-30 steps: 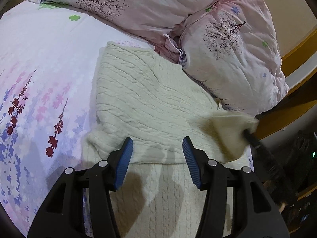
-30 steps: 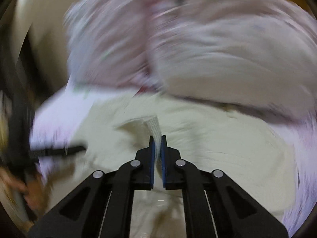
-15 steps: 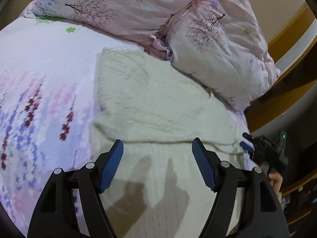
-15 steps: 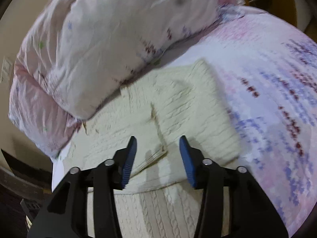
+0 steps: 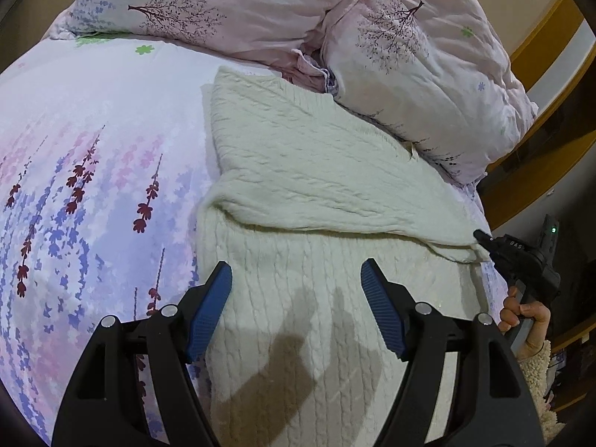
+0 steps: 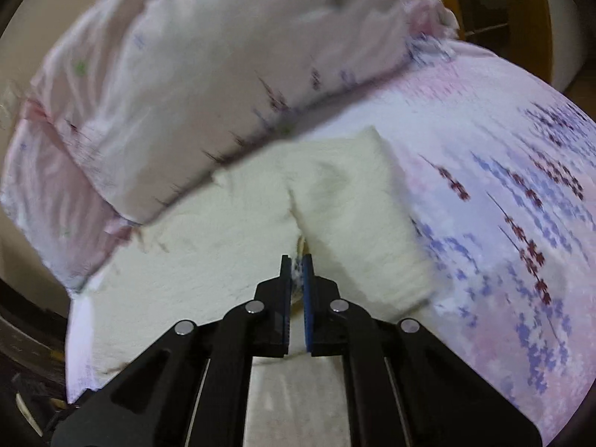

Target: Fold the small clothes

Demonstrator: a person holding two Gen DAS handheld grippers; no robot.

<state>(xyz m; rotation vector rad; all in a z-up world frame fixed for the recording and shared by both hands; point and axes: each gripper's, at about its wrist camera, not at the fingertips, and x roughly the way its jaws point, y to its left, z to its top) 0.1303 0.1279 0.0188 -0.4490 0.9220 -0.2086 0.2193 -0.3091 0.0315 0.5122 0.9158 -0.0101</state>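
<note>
The cream cable-knit sweater (image 5: 305, 171) lies mid-frame on the floral bed sheet (image 5: 93, 186), one part folded across. The left tool (image 5: 296, 298) hovers spread above it; the right tool (image 6: 297, 275) pinches its edge at the fold — likely to carry it over.

Pillows (image 5: 417, 59) hard against sweater (image 5: 309, 171)

Setting: home bedroom. Evidence: bed with floral-print sheet (image 5: 93, 141), left of frame; two pink tree-print pillows (image 5: 417, 48) across the top; wooden bed frame (image 5: 540, 37) at upper right; cream cable-knit sweater (image 5: 305, 171) spread at centre.
</note>
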